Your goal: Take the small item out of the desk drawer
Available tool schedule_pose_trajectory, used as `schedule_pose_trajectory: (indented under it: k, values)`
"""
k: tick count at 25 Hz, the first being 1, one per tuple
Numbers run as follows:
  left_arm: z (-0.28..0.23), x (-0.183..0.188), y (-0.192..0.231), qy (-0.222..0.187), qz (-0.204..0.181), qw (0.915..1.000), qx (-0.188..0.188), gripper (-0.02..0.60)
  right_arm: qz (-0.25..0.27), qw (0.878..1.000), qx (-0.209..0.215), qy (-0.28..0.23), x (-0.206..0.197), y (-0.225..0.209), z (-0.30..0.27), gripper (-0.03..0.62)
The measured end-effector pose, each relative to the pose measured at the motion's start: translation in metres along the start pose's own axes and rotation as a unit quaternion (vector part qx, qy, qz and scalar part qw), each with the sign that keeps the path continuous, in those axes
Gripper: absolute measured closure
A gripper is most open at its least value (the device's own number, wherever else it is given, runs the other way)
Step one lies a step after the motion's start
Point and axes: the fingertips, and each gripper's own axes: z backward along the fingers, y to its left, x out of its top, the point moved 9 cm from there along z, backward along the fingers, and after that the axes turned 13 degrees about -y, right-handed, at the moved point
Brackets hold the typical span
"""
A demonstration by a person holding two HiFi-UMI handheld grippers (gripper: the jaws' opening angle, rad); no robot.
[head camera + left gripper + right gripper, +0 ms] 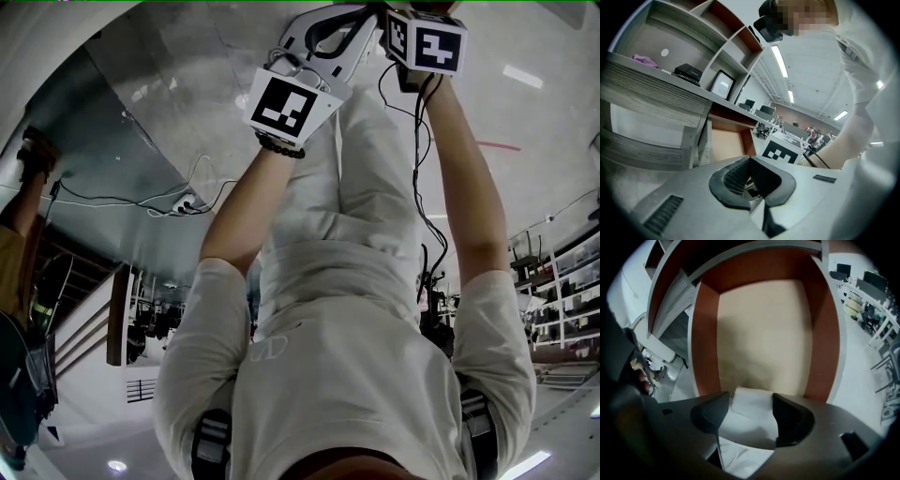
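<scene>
The desk drawer stands open in the right gripper view, with red-brown walls and a bare beige bottom. A small white folded item, like a tissue or paper, lies at the drawer's near end. My right gripper is over it with its jaws wide apart and the item between them; the pads do not visibly press on it. My left gripper points away from the drawer toward a shelf unit, its pad tips meeting with nothing held. In the head view both marker cubes show at the ends of the person's outstretched arms.
A grey shelf unit carries a picture frame, a black object and a pink cloth. Cables and a power strip lie on the floor. Desks, chairs and people fill the far room.
</scene>
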Motion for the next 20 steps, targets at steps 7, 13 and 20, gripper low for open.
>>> schedule_pose_trajectory:
  k: [7, 13, 20]
  values:
    - [-0.002, 0.005, 0.003, -0.005, 0.009, 0.9999, 0.006, 0.584, 0.002, 1.0, -0.005, 0.01, 0.007, 0.0, -0.004, 0.299]
    - [0.001, 0.001, 0.01, -0.006, 0.013, 0.9998, 0.013, 0.583, 0.027, 0.999, -0.007, 0.031, 0.006, 0.002, -0.017, 0.278]
    - [0.0, -0.007, 0.009, -0.005, 0.014, 0.9998, 0.015, 0.583, 0.041, 0.999, -0.003, 0.029, 0.002, 0.004, -0.022, 0.28]
